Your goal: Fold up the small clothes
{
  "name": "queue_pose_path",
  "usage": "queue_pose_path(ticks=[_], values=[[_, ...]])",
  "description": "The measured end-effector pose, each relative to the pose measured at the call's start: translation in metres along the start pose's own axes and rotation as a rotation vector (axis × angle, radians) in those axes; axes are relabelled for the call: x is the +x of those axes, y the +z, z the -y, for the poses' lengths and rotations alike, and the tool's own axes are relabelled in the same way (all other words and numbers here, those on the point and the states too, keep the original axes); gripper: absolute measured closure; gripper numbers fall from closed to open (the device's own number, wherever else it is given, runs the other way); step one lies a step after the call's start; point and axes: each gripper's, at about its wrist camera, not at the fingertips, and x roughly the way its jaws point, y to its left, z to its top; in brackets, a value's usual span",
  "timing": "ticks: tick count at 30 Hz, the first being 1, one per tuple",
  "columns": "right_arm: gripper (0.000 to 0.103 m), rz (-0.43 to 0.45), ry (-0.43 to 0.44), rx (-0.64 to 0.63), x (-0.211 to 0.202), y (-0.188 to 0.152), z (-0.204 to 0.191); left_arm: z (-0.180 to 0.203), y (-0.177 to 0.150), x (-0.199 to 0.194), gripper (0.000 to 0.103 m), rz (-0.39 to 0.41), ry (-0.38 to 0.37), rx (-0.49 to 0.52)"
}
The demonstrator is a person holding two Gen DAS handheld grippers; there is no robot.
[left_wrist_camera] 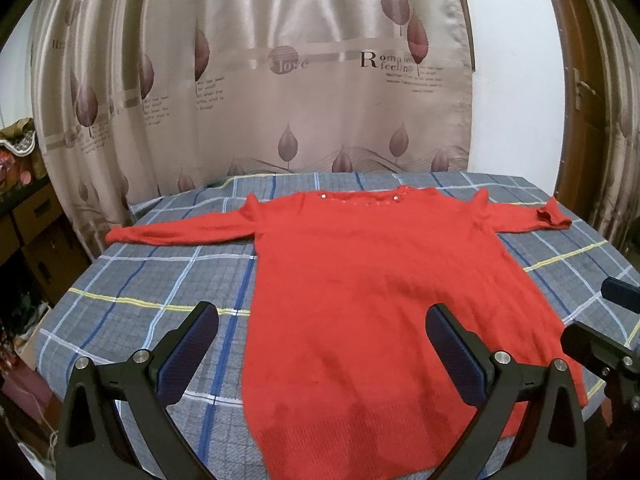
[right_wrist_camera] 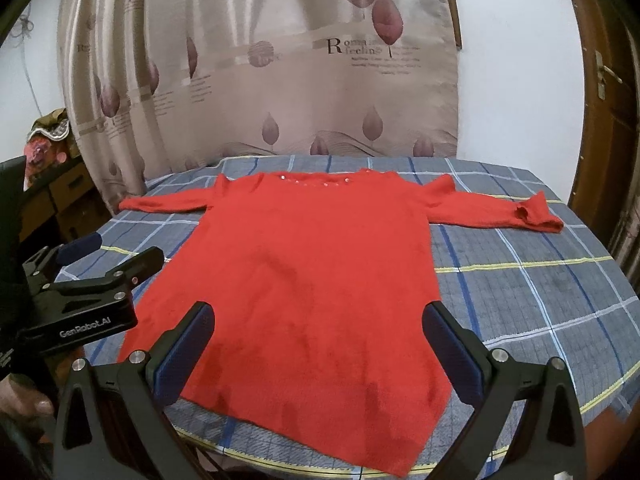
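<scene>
Both hand-held grippers hover above the near hem of a red sweater (left_wrist_camera: pixel 372 300), and each has its fingers spread wide with nothing between them. From its own camera, the left hand-held gripper (left_wrist_camera: pixel 322 350) straddles the sweater's lower left part, one blue pad over the plaid cloth (left_wrist_camera: pixel 132 280) and the other over the red knit. The right hand-held gripper (right_wrist_camera: pixel 318 348) sits over the lower middle of the garment, both pads above red fabric.

Seen from the right wrist, the left tool also shows from the side at the left edge, its fingers apart, printed "GenRobot.AI" on the body.

Lying flat and front-up on the tabletop (right_wrist_camera: pixel 560 280), which is covered by the grey plaid cloth with blue, white and yellow lines, the sweater has its sequined neckline (right_wrist_camera: pixel 320 181) at the far side. Both sleeves stretch outward; the right cuff (right_wrist_camera: pixel 538 214) is slightly curled. A beige curtain (left_wrist_camera: pixel 260 80) with leaf prints hangs behind, and a wooden door (right_wrist_camera: pixel 608 100) stands to the right.
</scene>
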Motion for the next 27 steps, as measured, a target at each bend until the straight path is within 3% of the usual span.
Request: queue_pose_path(ticks=[27], values=[[0.000, -0.044, 0.057, -0.011, 0.014, 0.003, -0.002, -0.003, 0.007, 0.016, 0.000, -0.070, 0.019, 0.005]])
